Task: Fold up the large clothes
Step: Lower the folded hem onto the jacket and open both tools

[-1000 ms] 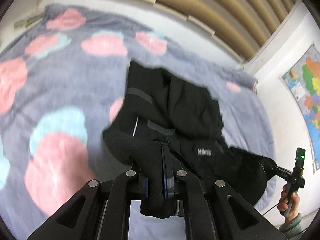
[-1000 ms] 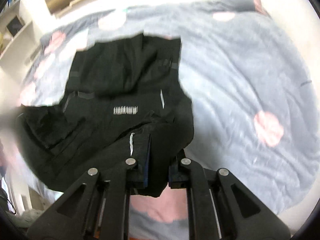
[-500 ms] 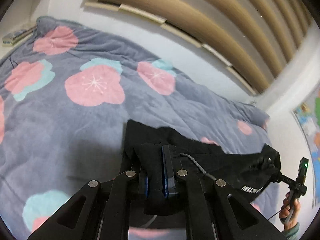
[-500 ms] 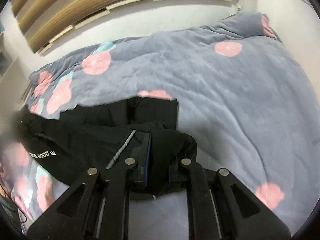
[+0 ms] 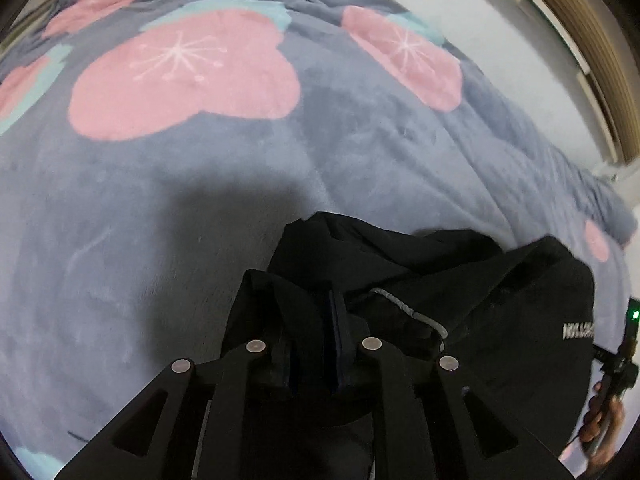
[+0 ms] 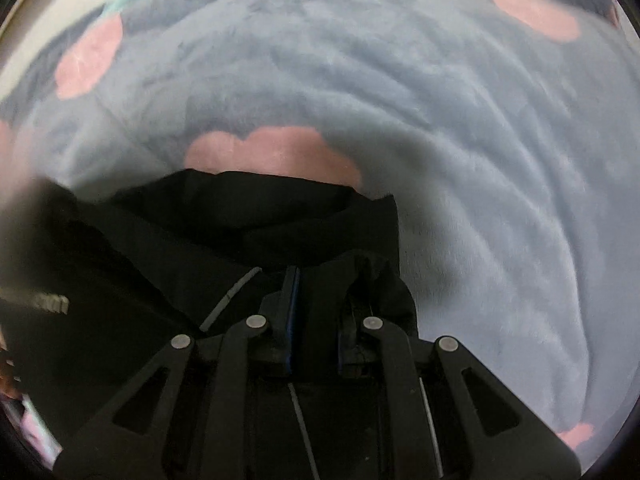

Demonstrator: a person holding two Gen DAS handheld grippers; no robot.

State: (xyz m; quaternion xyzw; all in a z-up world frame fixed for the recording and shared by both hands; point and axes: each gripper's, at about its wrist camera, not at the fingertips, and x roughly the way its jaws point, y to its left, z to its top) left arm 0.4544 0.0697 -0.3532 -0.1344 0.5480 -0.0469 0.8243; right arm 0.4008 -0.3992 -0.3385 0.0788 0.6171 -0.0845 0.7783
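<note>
Both grippers are clamped on the black garment [image 5: 500,300], which bunches low over the grey flowered blanket [image 5: 360,140] on the bed. The left gripper [image 5: 314,344] pinches a fold at its left end, the cloth spreading rightward from it. The right gripper [image 6: 316,320] bites the opposite end, fabric trailing to its left.

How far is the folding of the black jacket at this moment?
Early to middle stage. Done: the black jacket is gathered and doubled over itself, low over the blanket. In hand: left tongs and right tongs each pinch a bunch of its cloth. Left: lay it flat, smooth the loose folds, and finish folding; no neat rectangle shows yet.
</note>
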